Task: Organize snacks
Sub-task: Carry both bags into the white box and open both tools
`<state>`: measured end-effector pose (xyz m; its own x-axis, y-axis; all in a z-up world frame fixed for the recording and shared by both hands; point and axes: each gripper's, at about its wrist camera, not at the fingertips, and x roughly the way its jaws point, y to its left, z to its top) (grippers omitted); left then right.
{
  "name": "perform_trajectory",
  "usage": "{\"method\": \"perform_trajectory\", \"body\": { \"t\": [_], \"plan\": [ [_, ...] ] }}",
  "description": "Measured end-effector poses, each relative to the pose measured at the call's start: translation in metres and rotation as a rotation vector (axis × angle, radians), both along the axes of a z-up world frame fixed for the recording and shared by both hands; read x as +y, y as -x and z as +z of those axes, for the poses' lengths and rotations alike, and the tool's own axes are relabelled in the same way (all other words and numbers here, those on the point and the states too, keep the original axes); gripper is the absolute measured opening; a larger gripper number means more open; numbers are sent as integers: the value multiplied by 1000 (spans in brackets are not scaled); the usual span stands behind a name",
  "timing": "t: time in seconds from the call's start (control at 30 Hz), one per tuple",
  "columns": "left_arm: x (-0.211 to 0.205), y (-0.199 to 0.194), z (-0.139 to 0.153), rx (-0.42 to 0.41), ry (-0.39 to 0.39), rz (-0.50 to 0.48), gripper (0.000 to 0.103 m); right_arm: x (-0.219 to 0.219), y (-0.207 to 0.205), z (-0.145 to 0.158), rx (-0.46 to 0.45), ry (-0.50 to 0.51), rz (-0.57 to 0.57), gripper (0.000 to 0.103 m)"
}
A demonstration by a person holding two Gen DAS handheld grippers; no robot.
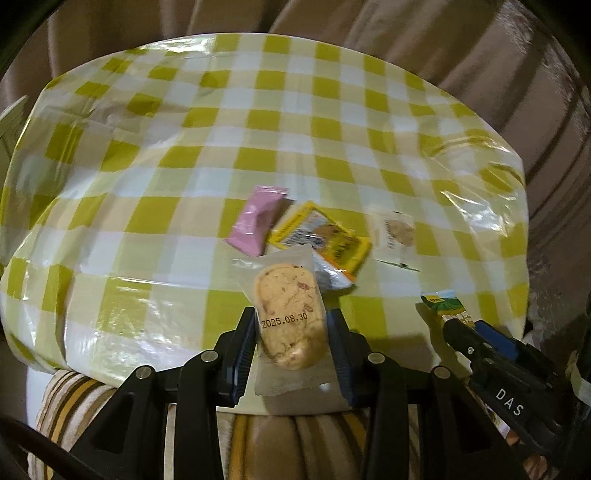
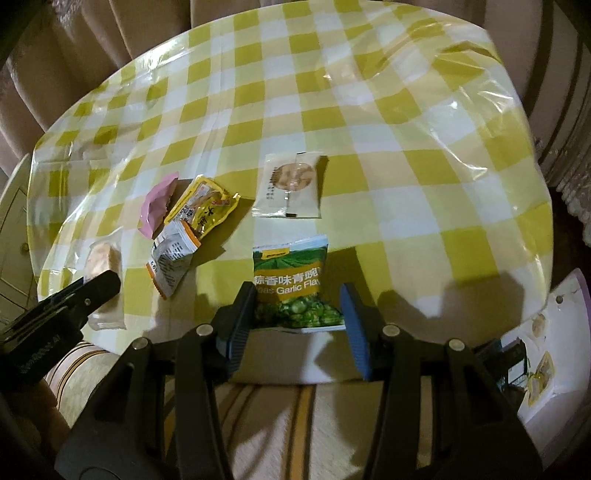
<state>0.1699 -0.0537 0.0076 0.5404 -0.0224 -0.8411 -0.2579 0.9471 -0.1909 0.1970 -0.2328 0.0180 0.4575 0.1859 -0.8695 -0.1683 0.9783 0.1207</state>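
Note:
My left gripper (image 1: 291, 332) is shut on a clear-wrapped cookie packet (image 1: 288, 317) stamped with a date, held just above the table's near edge. My right gripper (image 2: 295, 314) is shut on a green garlic-pea packet (image 2: 291, 288), also lifted off the cloth. Each gripper shows in the other view: the right gripper (image 1: 456, 325) with the pea packet (image 1: 445, 302), and the left gripper (image 2: 103, 288) with the cookie packet (image 2: 105, 258). On the cloth lie a pink packet (image 1: 258, 221) (image 2: 157, 206), a yellow packet (image 1: 321, 236) (image 2: 205, 206), a white-orange packet (image 1: 334, 277) (image 2: 171, 262) and a clear cracker packet (image 1: 395, 232) (image 2: 291, 184).
The table (image 1: 258, 129) wears a yellow-white checked cloth under wrinkled clear plastic. A striped cushion (image 2: 295, 424) lies below its near edge. A white sheet or bag (image 2: 554, 350) with snacks sits low on the right. Beige curtains (image 1: 369, 29) hang behind the table.

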Motion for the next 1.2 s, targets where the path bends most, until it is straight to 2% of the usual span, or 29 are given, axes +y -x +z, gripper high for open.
{"method": "perform_trajectory", "body": {
  "t": [0.3,0.6,0.83,1.2],
  "plan": [
    [-61,-11,10,-8,5,-141,40,-54,11,14,-16,-20,-73,51],
    [-145,-25,14,2,25,-346,40,-146,22,15,-14,-3,-239,51],
    [-215,-29,9,38,45,-527,40,-217,27,12,-3,22,-376,51],
    [-281,-27,-8,122,84,-721,40,-282,21,5,13,38,-499,51]
  ]
}}
